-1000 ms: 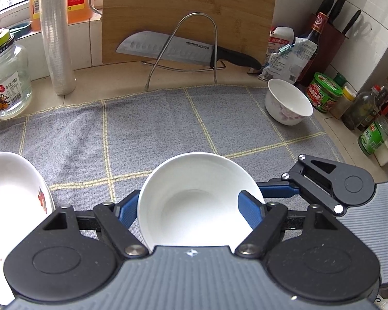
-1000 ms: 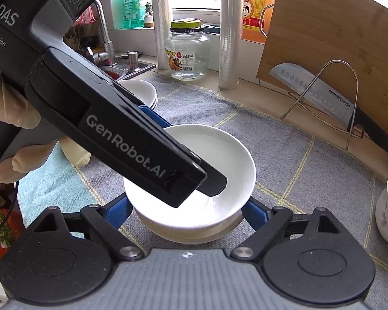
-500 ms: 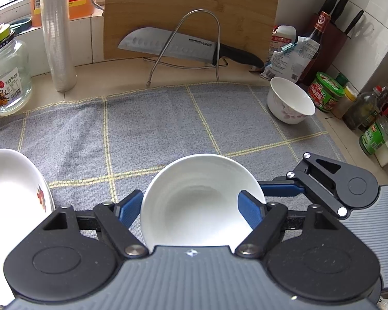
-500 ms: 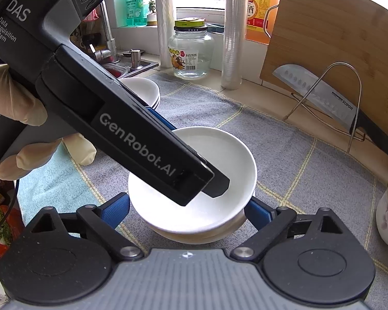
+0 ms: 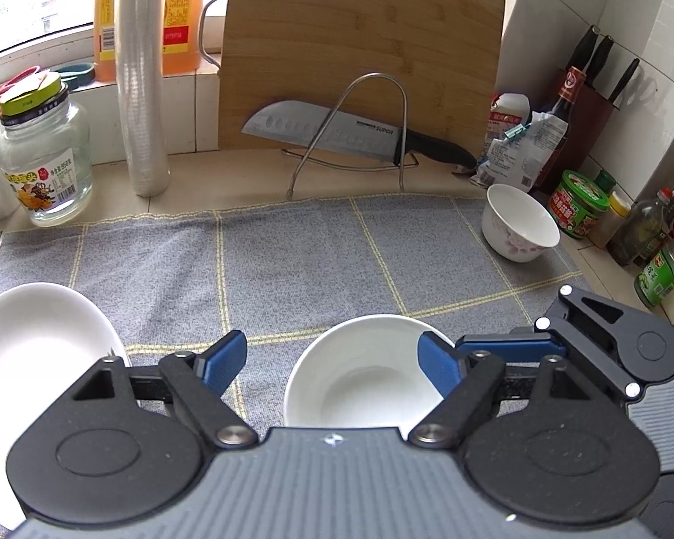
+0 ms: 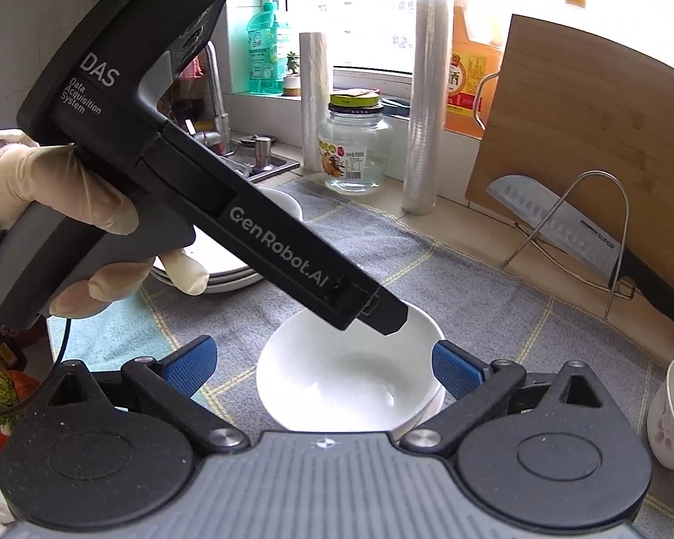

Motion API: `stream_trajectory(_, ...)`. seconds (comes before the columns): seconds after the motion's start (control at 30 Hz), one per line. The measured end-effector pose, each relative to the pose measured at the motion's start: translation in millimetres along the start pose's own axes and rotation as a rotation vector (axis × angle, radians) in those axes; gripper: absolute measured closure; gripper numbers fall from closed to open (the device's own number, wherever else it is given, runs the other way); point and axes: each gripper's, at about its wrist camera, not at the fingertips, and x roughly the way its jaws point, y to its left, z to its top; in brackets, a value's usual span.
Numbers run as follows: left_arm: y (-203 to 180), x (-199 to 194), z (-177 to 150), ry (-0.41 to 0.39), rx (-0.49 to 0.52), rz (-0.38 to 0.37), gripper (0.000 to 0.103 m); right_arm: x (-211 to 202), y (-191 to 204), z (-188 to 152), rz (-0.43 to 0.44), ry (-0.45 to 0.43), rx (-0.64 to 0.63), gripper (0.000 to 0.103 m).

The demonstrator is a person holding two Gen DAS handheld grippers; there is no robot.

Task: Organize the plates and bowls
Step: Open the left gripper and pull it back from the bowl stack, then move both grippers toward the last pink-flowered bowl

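A plain white bowl (image 5: 364, 373) rests inside another white bowl on the grey checked cloth (image 5: 292, 260); the lower rim (image 6: 422, 422) shows in the right wrist view. My left gripper (image 5: 330, 361) straddles the top bowl with its jaws opening. Its left pad stands clear of the bowl and its right pad is at the rim. My right gripper (image 6: 322, 366) is open, its jaws still widening, with both blue pads off the bowl stack (image 6: 346, 382). The left gripper's black body (image 6: 269, 242), held by a gloved hand (image 6: 45, 206), slants down over the bowl.
White plates (image 5: 31, 350) are stacked at the left. At the right a small flowered bowl (image 5: 519, 224) stands near jars and bottles (image 5: 579, 202). Behind are a knife on a wire rack (image 5: 337, 134), a bamboo board (image 5: 359, 58), a glass jar (image 5: 45, 170) and a film roll (image 5: 141, 90).
Both grippers' jaws have spread and their pads have come off the white bowl. The left gripper has tilted up a little, so the bowl sits lower and to the right in its view.
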Motion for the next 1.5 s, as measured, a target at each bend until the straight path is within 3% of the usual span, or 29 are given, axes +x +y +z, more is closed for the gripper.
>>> stream_trajectory(0.27,-9,-23,-9,-0.110,0.017,0.041,0.017,6,-4,-6,0.005,0.032,0.034,0.000)
stream_trajectory(0.43,-26,-35,-18,-0.202,0.036,0.076,0.006,-8,-10,-12,-0.028,0.012,0.044,0.000)
stream_trajectory(0.6,-54,-36,-28,-0.256,0.041,0.095,0.003,-30,-31,-36,-0.100,0.034,0.072,0.000)
stream_trajectory(0.77,-86,-23,-32,-0.222,0.070,0.042,0.003,-52,-57,-64,-0.208,0.074,0.090,0.000)
stream_trajectory(0.93,-112,-8,-30,-0.194,0.139,-0.051,0.002,-73,-86,-90,-0.340,0.115,0.186,0.000)
stream_trajectory(1.13,-131,17,-21,-0.175,0.214,-0.173,0.001,-94,-105,-114,-0.558,0.179,0.322,0.000)
stream_trajectory(1.27,-144,35,-18,-0.156,0.241,-0.231,0.001,-109,-115,-126,-0.639,0.212,0.414,0.000)
stream_trajectory(1.5,-172,57,-14,-0.176,0.288,-0.226,0.001,-127,-132,-135,-0.686,0.223,0.428,0.000)
